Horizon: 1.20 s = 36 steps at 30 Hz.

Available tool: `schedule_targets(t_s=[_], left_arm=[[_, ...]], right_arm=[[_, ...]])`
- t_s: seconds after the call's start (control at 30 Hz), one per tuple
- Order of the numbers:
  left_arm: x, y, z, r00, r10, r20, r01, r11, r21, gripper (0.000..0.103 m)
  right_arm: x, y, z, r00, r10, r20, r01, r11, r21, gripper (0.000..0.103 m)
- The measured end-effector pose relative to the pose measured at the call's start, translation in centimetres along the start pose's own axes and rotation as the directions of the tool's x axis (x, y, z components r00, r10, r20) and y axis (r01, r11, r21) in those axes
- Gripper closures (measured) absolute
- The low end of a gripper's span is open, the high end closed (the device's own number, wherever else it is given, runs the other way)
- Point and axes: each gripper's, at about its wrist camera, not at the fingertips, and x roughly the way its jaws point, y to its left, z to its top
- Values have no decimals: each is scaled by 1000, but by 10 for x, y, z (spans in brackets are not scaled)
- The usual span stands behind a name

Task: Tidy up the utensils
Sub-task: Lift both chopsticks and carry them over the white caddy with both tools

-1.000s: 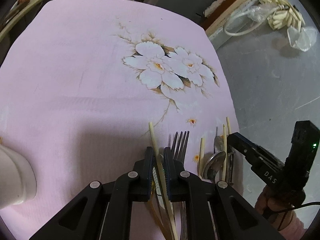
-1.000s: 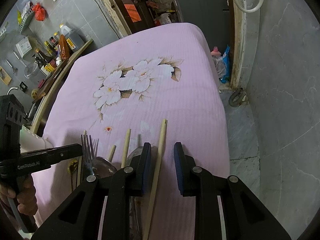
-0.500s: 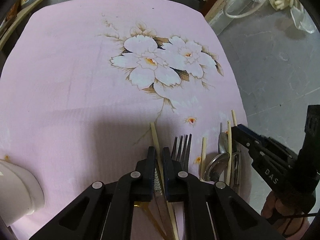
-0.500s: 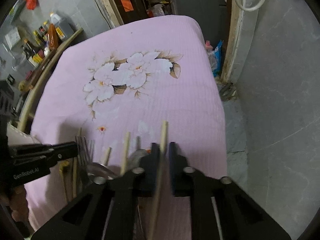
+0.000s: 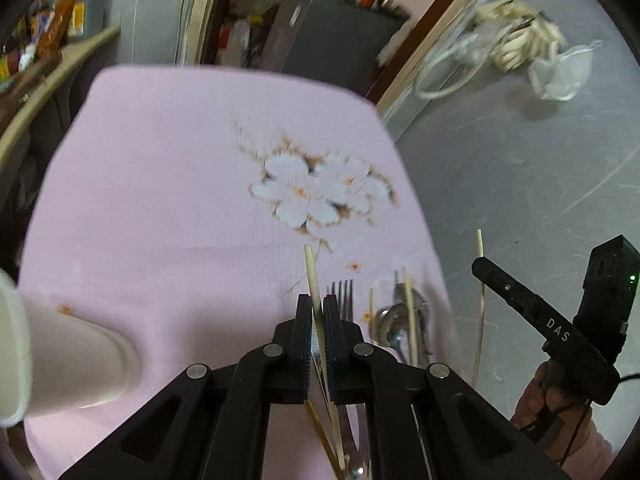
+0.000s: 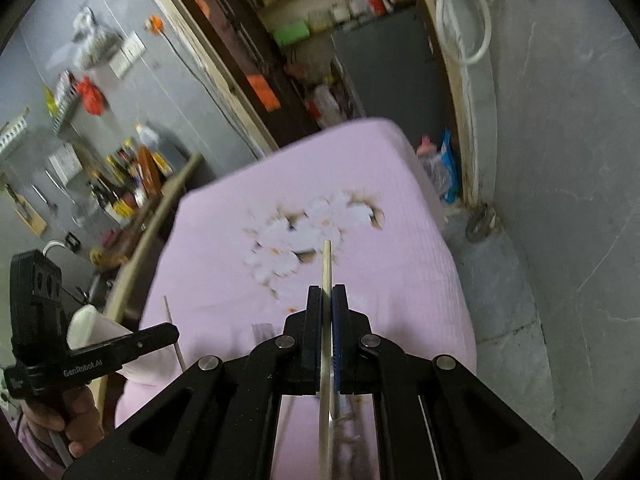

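The left gripper (image 5: 317, 312) has its two black jaws clenched on a pale wooden chopstick (image 5: 316, 292). The stick runs up between the jaws, and its tip pokes out past them above the pink cloth. The right gripper (image 6: 327, 304) is likewise clamped on a second chopstick (image 6: 327, 268), which stands nearly straight along the jaws with its blunt end showing beyond them, in front of the flower print.

Just to the right of the left jaws, a metal fork (image 5: 345, 296) lies on the cloth with its tines pointing away from the camera. Further right sit metal spoons (image 5: 394, 318), bowls near the cloth's right edge, with two more loose chopsticks (image 5: 408, 300) lying among and across them. In the left wrist view the right gripper appears at the far right, held off the cloth's edge over the grey floor, its chopstick seen as a thin upright line.

A white cup (image 5: 60, 352) lies at the left edge of the left view; in the right wrist view it shows behind the left gripper's finger.

All of this rests on a pink tablecloth (image 5: 160, 200) printed with white flowers (image 5: 316, 196) near its middle. Both views are slightly blurred. Beyond the table are a grey floor, a dark cabinet (image 5: 324, 36) and a shelf of bottles (image 6: 132, 184).
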Motion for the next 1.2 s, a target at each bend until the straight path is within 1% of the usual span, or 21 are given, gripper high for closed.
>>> schedule_targets(t_s=[0.07,0.17,0.23,0.3,0.37,0.43,0.5,0.57,0.6,0.7,0.73,0.77,0.83,0.9,0.97,1.03,1.1,1.2], left_arm=[[-23,2,-5,997,-15,72,14,1000,24,97],[-51,7,-8,990,-48,134,44,999,26,98],[-70,10,-6,981,-63,181,56,998,40,98],[-94,13,-2,968,-67,243,51,996,72,98],[-117,20,2,957,-84,279,59,994,96,98],[-138,28,6,949,-89,301,57,992,111,98],[-165,41,13,938,-85,337,45,991,124,98],[-188,55,17,926,-78,370,36,992,118,98],[-203,65,20,917,-71,393,31,994,107,98],[-241,90,23,892,-37,451,2,997,79,98],[-255,102,26,880,-16,475,-15,998,62,98],[-265,110,25,873,-5,488,-23,998,52,98],[-284,127,25,853,32,521,-55,998,29,98],[-295,142,24,840,63,540,-83,996,13,98],[-299,155,21,831,91,549,-104,995,-8,98],[-298,163,19,830,107,548,-111,993,-27,98],[-291,173,17,832,127,540,-128,991,-35,98],[-279,178,13,843,144,519,-150,988,-29,98]], right_arm=[[-15,9,0,999,-5,47,5,1000,3,99],[-40,30,-6,992,2,124,-5,1000,21,99],[-55,50,-6,984,22,178,-24,1000,10,99],[-68,76,-9,969,59,242,-57,998,-14,99],[-77,102,-7,953,94,289,-85,995,-44,99],[-80,127,-5,935,133,329,-116,991,-72,99],[-82,157,-1,911,184,369,-155,982,-105,99],[-82,185,2,886,231,402,-189,972,-142,99],[-81,197,5,873,255,416,-207,965,-158,99],[-74,236,8,837,318,445,-253,947,-199,99],[-70,247,12,823,338,456,-268,940,-212,99],[-68,254,10,816,348,462,-274,936,-221,99],[-60,271,10,800,367,474,-286,929,-236,99],[-49,283,12,787,388,480,-308,921,-239,99],[-38,289,8,785,387,484,-306,921,-239,99],[-28,293,7,789,379,484,-303,925,-230,99],[-15,294,5,798,359,484,-286,933,-219,99],[1,294,2,813,335,477,-263,941,-211,99]])
